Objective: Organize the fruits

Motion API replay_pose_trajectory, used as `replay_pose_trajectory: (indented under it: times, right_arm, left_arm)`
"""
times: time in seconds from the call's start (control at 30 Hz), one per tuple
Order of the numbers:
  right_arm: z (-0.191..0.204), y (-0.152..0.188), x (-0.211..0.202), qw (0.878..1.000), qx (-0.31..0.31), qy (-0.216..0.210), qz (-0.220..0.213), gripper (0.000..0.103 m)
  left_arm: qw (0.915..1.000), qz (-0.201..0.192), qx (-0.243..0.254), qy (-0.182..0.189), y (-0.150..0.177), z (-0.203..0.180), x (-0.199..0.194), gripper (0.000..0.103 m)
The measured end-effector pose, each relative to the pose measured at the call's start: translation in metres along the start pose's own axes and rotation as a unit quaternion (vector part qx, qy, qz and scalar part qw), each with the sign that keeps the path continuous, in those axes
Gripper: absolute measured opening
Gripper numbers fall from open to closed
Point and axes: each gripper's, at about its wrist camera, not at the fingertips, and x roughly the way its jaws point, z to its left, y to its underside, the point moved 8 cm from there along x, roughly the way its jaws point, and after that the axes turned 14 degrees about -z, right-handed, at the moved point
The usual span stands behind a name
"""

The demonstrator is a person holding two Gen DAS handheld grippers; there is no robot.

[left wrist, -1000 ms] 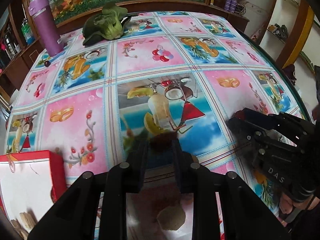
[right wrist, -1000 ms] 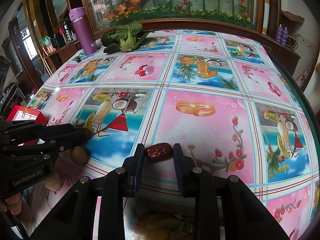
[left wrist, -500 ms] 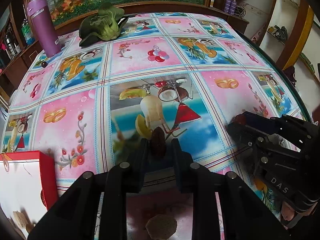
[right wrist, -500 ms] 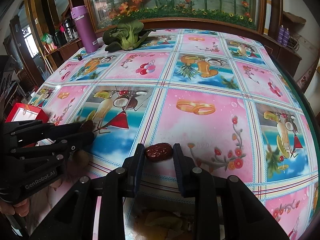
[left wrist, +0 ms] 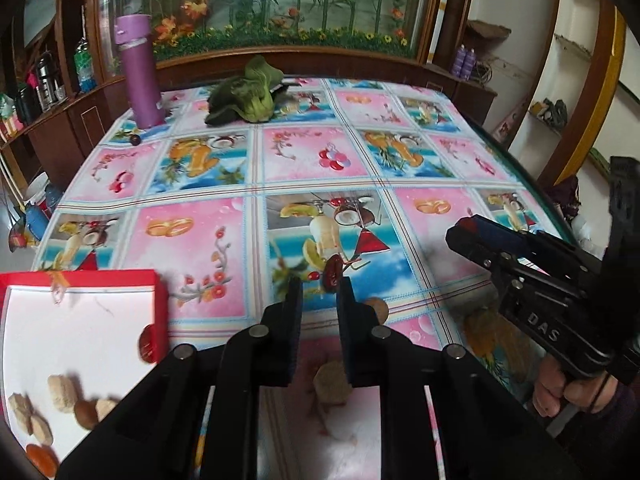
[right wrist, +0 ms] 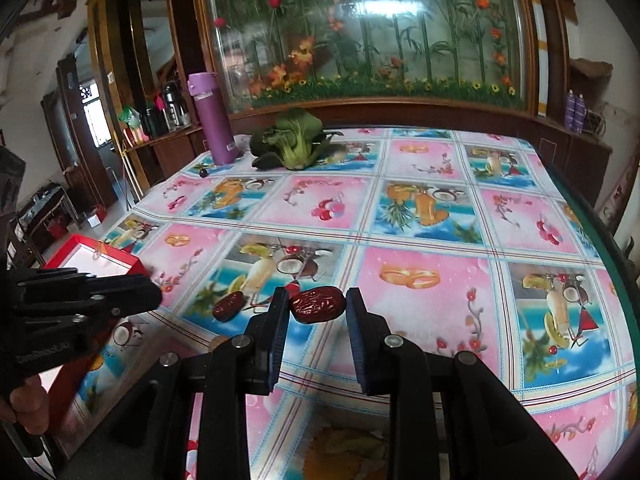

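My left gripper (left wrist: 318, 286) stands part open with a wrinkled dark-red date (left wrist: 333, 273) just past its tips, apparently loose. My right gripper (right wrist: 316, 306) is part open around another glossy red date (right wrist: 317, 305), whether gripped I cannot tell. The red-rimmed white box (left wrist: 162, 304) lies at my left, I judge as their destination, already holding fruit pieces.

A glass panel with bamboo and flowers (right wrist: 380, 28) fills the top centre; dark wooden shelves (right wrist: 172, 136) stand at the left.

Home dining rm: tablecloth (right wrist: 420, 216), wood cabinets (right wrist: 172, 152).
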Motion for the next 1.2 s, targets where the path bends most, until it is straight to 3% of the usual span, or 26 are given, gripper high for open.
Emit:
replay_pose_trajectory:
  times: [0.23, 0.27, 0.43, 0.63, 0.8, 1.2]
  right_arm:
    - [0.008, 0.001, 0.004, 1.0, 0.012, 0.007, 0.009, 0.028]
    - [0.008, 0.002, 0.005, 1.0, 0.014, 0.007, 0.012, 0.028]
    - [-0.001, 0.009, 0.011, 0.999, 0.017, 0.021, 0.023, 0.028]
    - [-0.008, 0.012, 0.013, 0.999, 0.021, 0.024, 0.027, 0.028]
    - [-0.009, 0.008, 0.009, 0.999, 0.031, 0.02, 0.021, 0.028]
    - [-0.01, 0.005, 0.007, 0.999, 0.025, 0.028, 0.009, 0.028]
  left_arm:
    - [0.9999, -0.003, -0.012, -0.002, 0.002, 0.018, -0.018, 0.019]
    - [0.9999, 0.006, -0.011, 0.008, 0.002, 0.016, -0.01, 0.019]
    - [0.9989, 0.042, 0.015, -0.015, 0.008, 0.01, 0.032, 0.019]
    - [0.9974, 0.066, 0.027, 0.011, 0.01, -0.017, 0.065, 0.019]
    - [0.996, 0.086, 0.023, 0.006, 0.019, -0.018, 0.082, 0.019]
    - [0.9976, 0.066, 0.018, 0.01, 0.016, -0.02, 0.067, 0.018]
